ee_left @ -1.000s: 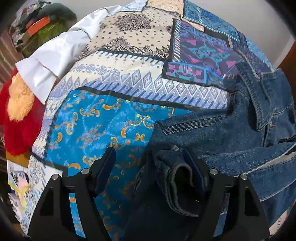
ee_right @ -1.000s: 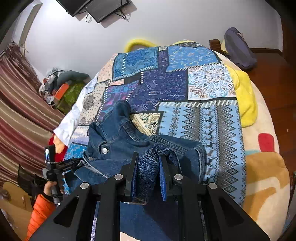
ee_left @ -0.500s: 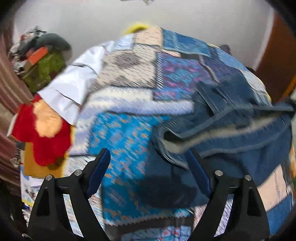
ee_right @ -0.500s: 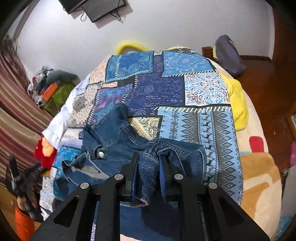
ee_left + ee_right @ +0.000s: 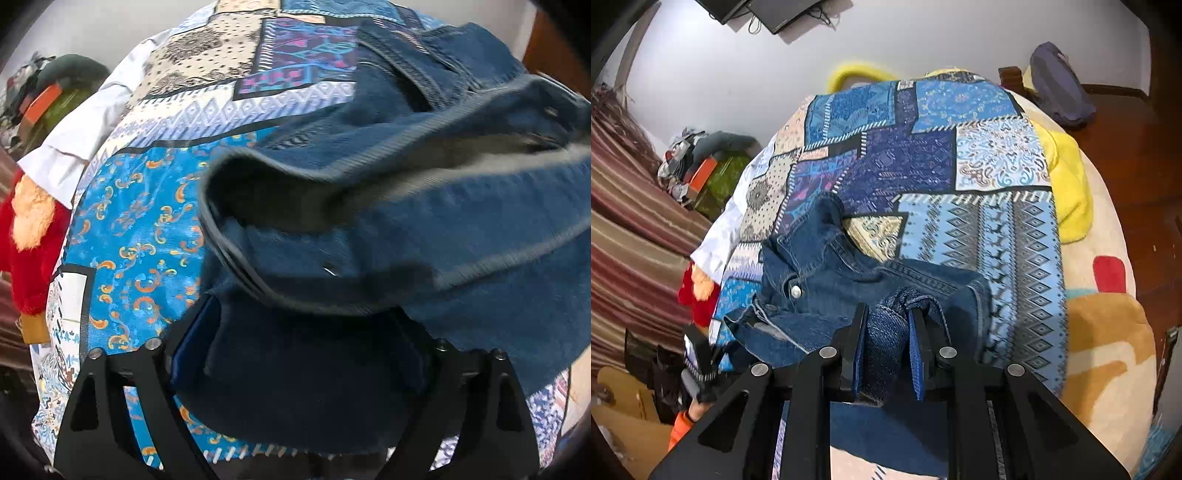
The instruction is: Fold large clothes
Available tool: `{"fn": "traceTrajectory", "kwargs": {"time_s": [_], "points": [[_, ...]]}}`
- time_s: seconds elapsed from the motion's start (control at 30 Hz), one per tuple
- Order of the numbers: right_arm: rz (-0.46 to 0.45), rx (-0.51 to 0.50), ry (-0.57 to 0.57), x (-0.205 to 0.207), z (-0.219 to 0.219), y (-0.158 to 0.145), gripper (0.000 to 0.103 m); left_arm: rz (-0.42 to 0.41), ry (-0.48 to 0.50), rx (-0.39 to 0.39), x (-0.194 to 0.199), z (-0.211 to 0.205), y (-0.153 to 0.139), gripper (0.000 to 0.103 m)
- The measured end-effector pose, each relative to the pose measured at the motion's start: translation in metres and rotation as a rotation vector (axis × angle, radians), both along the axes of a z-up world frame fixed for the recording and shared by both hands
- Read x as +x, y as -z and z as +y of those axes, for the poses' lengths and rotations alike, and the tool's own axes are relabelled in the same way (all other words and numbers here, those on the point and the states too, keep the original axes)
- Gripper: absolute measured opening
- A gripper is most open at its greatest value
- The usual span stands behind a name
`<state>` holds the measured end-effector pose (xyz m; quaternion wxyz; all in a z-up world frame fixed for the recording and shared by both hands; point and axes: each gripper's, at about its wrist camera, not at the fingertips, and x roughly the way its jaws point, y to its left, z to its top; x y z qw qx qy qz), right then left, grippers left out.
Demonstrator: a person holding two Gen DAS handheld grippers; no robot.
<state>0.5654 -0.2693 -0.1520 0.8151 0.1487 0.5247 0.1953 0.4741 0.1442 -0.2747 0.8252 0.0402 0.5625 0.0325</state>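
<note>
1. The denim jacket (image 5: 827, 284) lies on the patchwork bedspread (image 5: 997, 229), toward its near left part. Compared with a second ago, its left edge has risen off the cloth, and in the left wrist view the denim (image 5: 424, 221) now hangs close in front of the lens, blurred.
2. The collar points toward the far end of the bed, and the jacket's long axis runs roughly from the near edge to the far end.
3. The right gripper (image 5: 886, 354) pinches a bunched fold of denim between its jaws, as it did a second ago.
4. The left gripper (image 5: 299, 347) has its jaws set wide apart with dark denim between them; whether they actually bear on the cloth is hard to tell from this blurred view. Earlier it stood lower, beside a rolled cuff.
5. A white sheet (image 5: 74, 147) and a red plush toy (image 5: 29, 243) sit at the bed's left edge.
</note>
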Motion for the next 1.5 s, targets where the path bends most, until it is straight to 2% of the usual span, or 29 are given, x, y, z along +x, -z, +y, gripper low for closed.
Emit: {"fn": "traceTrajectory", "kwargs": {"time_s": [0.27, 0.3, 0.33, 0.37, 0.4, 0.5, 0.6, 0.67, 0.77, 0.9, 1.0, 1.07, 1.17, 1.27, 1.3, 1.43, 1.5], "points": [[0.032, 0.038, -0.025, -0.007, -0.017, -0.001, 0.015, -0.008, -0.016, 0.006, -0.001, 0.002, 0.009, 0.095], [-0.014, -0.032, 0.016, -0.010, -0.022, -0.011, 0.015, -0.002, -0.022, 0.012, -0.003, 0.002, 0.010, 0.096], [-0.100, -0.191, 0.101, -0.013, -0.031, -0.027, 0.015, -0.001, -0.023, 0.011, -0.004, 0.003, 0.012, 0.097], [-0.163, -0.293, 0.163, -0.016, -0.042, -0.041, 0.015, -0.011, -0.022, 0.006, -0.005, 0.004, 0.012, 0.097], [-0.206, -0.340, 0.217, -0.020, -0.058, -0.056, 0.015, -0.015, -0.022, 0.002, -0.006, 0.004, 0.011, 0.097], [-0.214, -0.234, 0.256, -0.035, -0.102, -0.084, 0.015, -0.018, -0.018, 0.006, -0.006, 0.002, 0.009, 0.096], [-0.232, -0.280, 0.222, -0.055, -0.107, -0.091, 0.015, -0.013, -0.028, 0.008, -0.008, 0.001, 0.003, 0.096], [-0.240, -0.301, 0.164, -0.070, -0.094, -0.085, 0.015, -0.018, -0.035, 0.016, -0.012, 0.000, -0.004, 0.096], [-0.231, -0.267, 0.041, -0.089, -0.060, -0.060, 0.015, -0.035, -0.018, 0.021, -0.021, -0.004, -0.014, 0.096], [-0.191, -0.255, -0.094, -0.102, -0.006, -0.012, 0.015, -0.047, 0.022, 0.078, -0.029, -0.008, -0.023, 0.096], [-0.129, -0.244, -0.200, -0.101, 0.035, 0.027, 0.015, -0.034, 0.017, 0.117, -0.019, -0.003, -0.022, 0.096], [-0.112, -0.297, -0.254, -0.096, 0.062, 0.051, 0.015, -0.018, 0.007, 0.127, -0.004, 0.005, -0.019, 0.096], [-0.171, -0.370, -0.277, -0.080, 0.087, 0.065, 0.015, -0.022, -0.022, 0.151, 0.020, 0.015, -0.019, 0.096], [-0.167, -0.378, -0.263, -0.049, 0.097, 0.065, 0.015, -0.066, -0.101, 0.129, 0.052, 0.033, -0.027, 0.096], [-0.174, -0.376, -0.249, -0.039, 0.096, 0.062, 0.015, -0.074, -0.141, 0.095, 0.062, 0.042, -0.030, 0.096], [-0.213, -0.344, -0.142, 0.008, 0.093, 0.044, 0.015, -0.065, -0.266, 0.003, 0.090, 0.073, -0.032, 0.096], [-0.246, -0.369, -0.055, 0.027, 0.089, 0.031, 0.015, -0.060, -0.270, -0.002, 0.092, 0.076, -0.033, 0.096]]}}
